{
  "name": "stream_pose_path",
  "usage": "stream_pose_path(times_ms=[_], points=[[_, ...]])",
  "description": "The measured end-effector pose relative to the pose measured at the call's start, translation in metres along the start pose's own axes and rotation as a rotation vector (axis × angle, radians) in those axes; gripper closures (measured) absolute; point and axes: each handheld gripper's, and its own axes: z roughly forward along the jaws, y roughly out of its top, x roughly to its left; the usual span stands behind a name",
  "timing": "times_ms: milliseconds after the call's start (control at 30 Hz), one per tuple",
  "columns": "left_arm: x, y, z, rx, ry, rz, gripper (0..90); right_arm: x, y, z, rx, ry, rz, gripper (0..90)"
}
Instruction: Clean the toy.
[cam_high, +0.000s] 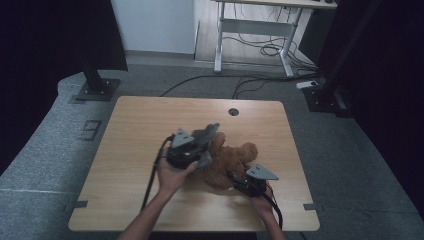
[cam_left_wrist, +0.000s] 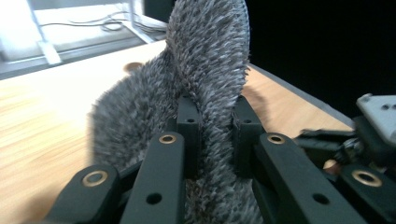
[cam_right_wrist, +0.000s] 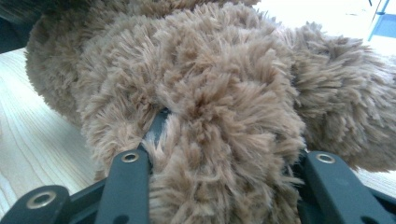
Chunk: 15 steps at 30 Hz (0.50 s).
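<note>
Squeezing the soft, light brown teddy (cam_high: 227, 162), the right gripper (cam_right_wrist: 219, 163) bites a fluffy limb while the left gripper (cam_left_wrist: 215, 121) pinches grey fuzzy cloth (cam_left_wrist: 205, 60).

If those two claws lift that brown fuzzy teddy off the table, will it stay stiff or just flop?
Probably flop: the plush toy looks soft all over, and its fur bulges around the right gripper, which has sunk into it. The flap in the left gripper is squeezed thin, so it likely compresses easily. It seems light for its bulk and unlikely to roll or break.
</note>
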Motion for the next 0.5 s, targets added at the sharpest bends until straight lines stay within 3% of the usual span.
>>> stream_pose_path(times_ms=[67, 133, 167, 233, 300, 500], points=[[-0.012, 0.001, 0.025, 0.044, -0.014, 0.015, 77.4, 0.000, 0.000, 0.000, 0.000, 0.000, -0.001, 53.4], [-0.018, -0.004, 0.048, 0.102, 0.001, 0.038, 77.2, 0.000, 0.000, 0.000, -0.002, -0.001, -0.006, 53.4], [-0.018, -0.008, 0.057, 0.131, 0.016, 0.048, 77.2, 0.000, 0.000, -0.001, -0.001, -0.001, -0.005, 53.4], [-0.011, -0.019, 0.067, 0.141, 0.015, 0.021, 77.1, 0.000, -0.001, -0.001, 0.001, 0.000, -0.010, 53.4], [0.002, -0.026, 0.063, 0.117, -0.005, -0.040, 77.1, 0.001, -0.001, 0.000, 0.002, -0.002, -0.013, 53.4], [0.037, -0.037, 0.031, 0.093, 0.042, -0.098, 77.5, 0.002, 0.000, 0.000, -0.003, -0.001, -0.017, 53.5]])
